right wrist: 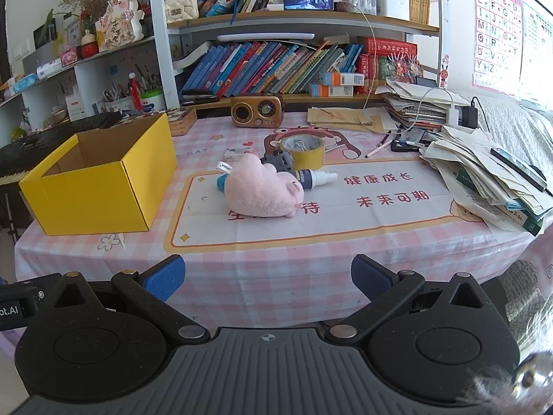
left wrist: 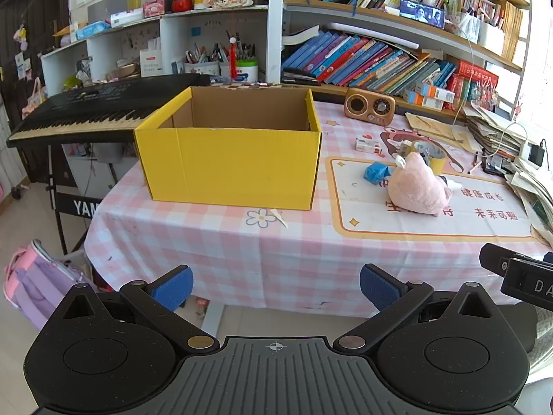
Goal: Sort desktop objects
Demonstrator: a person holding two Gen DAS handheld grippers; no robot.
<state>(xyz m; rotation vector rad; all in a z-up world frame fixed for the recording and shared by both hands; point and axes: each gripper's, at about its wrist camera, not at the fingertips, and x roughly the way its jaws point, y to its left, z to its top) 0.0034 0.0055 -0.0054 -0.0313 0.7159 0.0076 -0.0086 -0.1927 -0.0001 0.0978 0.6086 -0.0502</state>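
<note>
An open yellow cardboard box point(left wrist: 228, 162) stands on the pink checked tablecloth, also in the right wrist view point(right wrist: 100, 186); its inside looks empty. A pink plush toy point(right wrist: 262, 190) lies on the white mat point(right wrist: 363, 214), also in the left wrist view point(left wrist: 420, 186). Behind it are a yellow tape roll point(right wrist: 306, 152), a white spray bottle point(right wrist: 314, 178), a dark grey object point(right wrist: 280, 160), a blue crumpled item point(left wrist: 376, 173) and a small white box point(left wrist: 368, 146). My left gripper point(left wrist: 275, 287) and right gripper point(right wrist: 268, 278) are open and empty, before the table's front edge.
A wooden radio point(right wrist: 257, 110) stands at the back. Paper stacks point(right wrist: 490, 176) with cables cover the table's right side. Bookshelves point(right wrist: 276, 65) line the wall. A black keyboard point(left wrist: 93, 110) stands left of the table, a pink backpack point(left wrist: 34, 283) on the floor below.
</note>
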